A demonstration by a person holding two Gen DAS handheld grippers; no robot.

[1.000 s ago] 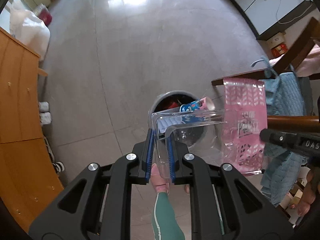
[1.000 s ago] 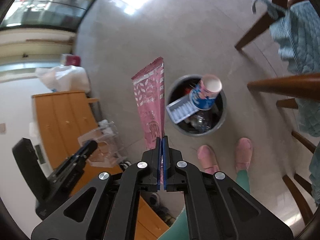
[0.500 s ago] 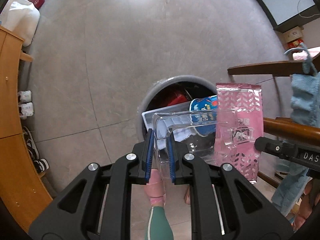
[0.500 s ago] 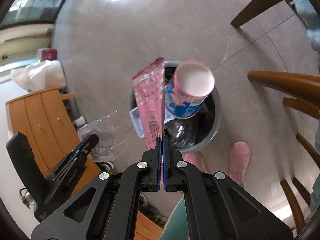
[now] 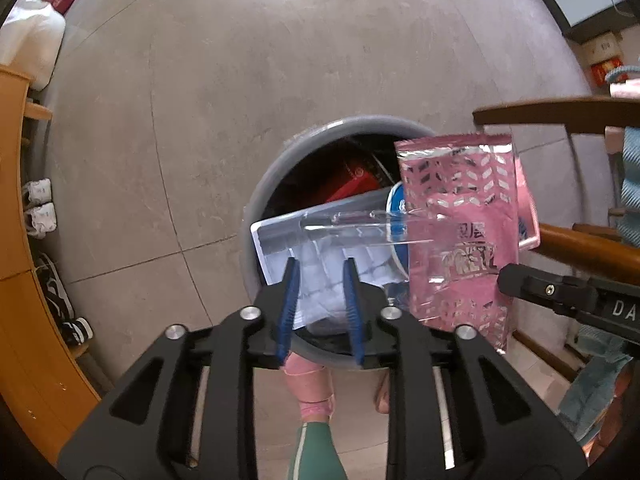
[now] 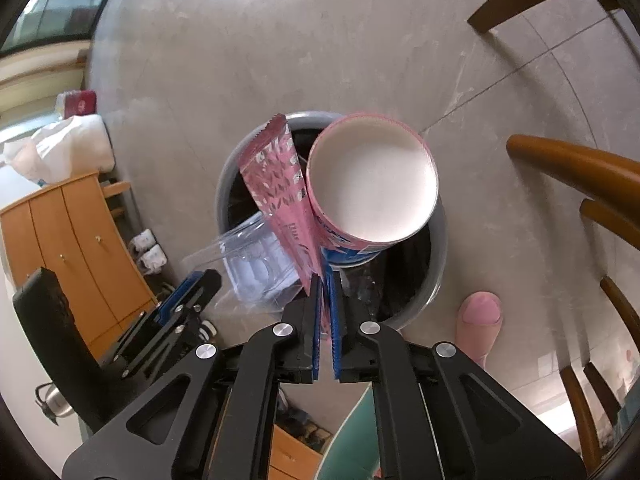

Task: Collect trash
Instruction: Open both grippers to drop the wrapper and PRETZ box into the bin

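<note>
Down over the grey bin we go, and it is crowded: a white moulded tray leans on the near rim, a red pack lies deep inside, and a blue paper cup with a pink rim tilts its open mouth up, pressed beside the pink wrapper. The left tool has its 2 blue pads clearly parted; the clear plastic container sits just ahead of its tips above the bin's mouth, and I cannot tell whether it touches them. The right tool shows a narrow gap between its pads, the wrapper's lower end standing in that gap and leaning on the left pad, its top over the bin. Around it: a wooden chair close on the right with a blue cloth hung on it, pink slippers at the bin's near side, an orange wooden cabinet at the left with white shoes at its foot, a white bag in the far left corner. The floor is pale grey tile, glossy, catching window glare at the far edge.
</note>
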